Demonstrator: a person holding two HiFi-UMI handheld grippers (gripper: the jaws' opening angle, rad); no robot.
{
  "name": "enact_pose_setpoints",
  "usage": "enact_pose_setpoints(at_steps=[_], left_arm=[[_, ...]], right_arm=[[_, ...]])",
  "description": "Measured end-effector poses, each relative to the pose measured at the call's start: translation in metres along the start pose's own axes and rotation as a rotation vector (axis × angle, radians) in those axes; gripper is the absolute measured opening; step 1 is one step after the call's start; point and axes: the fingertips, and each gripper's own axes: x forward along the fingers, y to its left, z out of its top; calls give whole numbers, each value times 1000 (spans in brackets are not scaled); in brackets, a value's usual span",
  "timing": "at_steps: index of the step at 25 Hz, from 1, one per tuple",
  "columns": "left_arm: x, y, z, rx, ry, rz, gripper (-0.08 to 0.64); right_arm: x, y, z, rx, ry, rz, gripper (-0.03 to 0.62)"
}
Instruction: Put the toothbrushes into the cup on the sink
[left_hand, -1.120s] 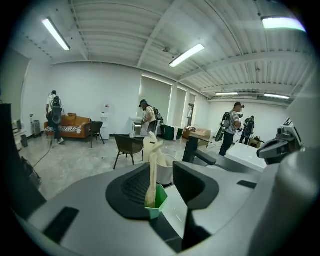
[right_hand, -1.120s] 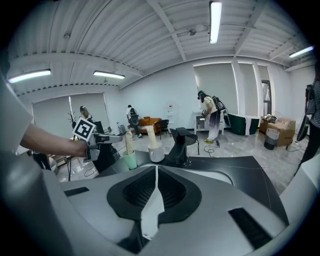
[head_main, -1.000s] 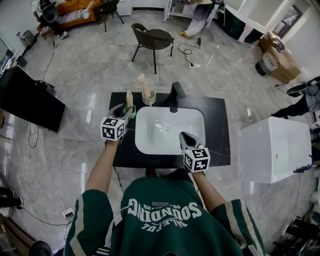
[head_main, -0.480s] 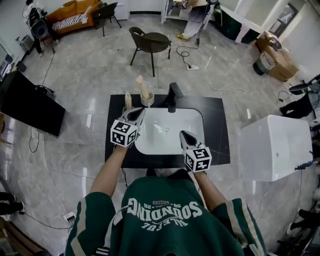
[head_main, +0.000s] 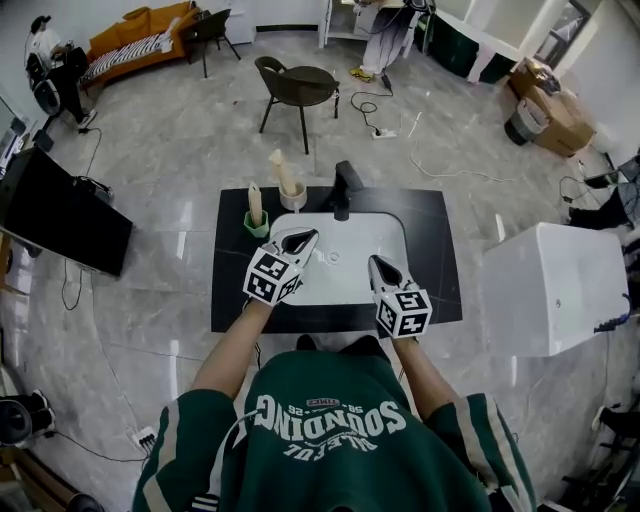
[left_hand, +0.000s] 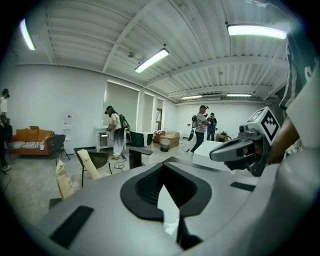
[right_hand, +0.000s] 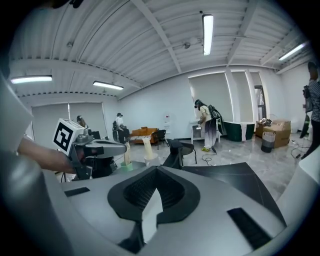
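So the setup is a black counter with a white basin sunk into it and a dark faucet at the back edge. Around it there's a big white box off to the right, a flat black screen on the left and a dark chair further back on the tiled floor. A few people are standing around in the background of the gripper views. Nothing's really blocking the way to the counter. The left gripper is over the left part of the basin with its jaws pressed together and nothing between them. The right gripper hangs over the basin's right side, also closed up and empty. One toothbrush is already leaning in the white cup just left of the faucet. The other toothbrush stands upright in a little green holder at the counter's back-left. That holder sits near the left gripper's tips, off to their left and not touching. The cup is a bit beyond them, and both are well apart from the right gripper.
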Motion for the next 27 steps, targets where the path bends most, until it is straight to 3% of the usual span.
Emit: enact_pose_setpoints(at_steps=[7,27], left_arm=[[5,-24,-14,-12,27,-38,9],[13,-22,-19,1,45,-61,11]], right_arm=[[-12,-1,-6,-6,3,-8,40],[1,-1,-1,3,4,19,40]])
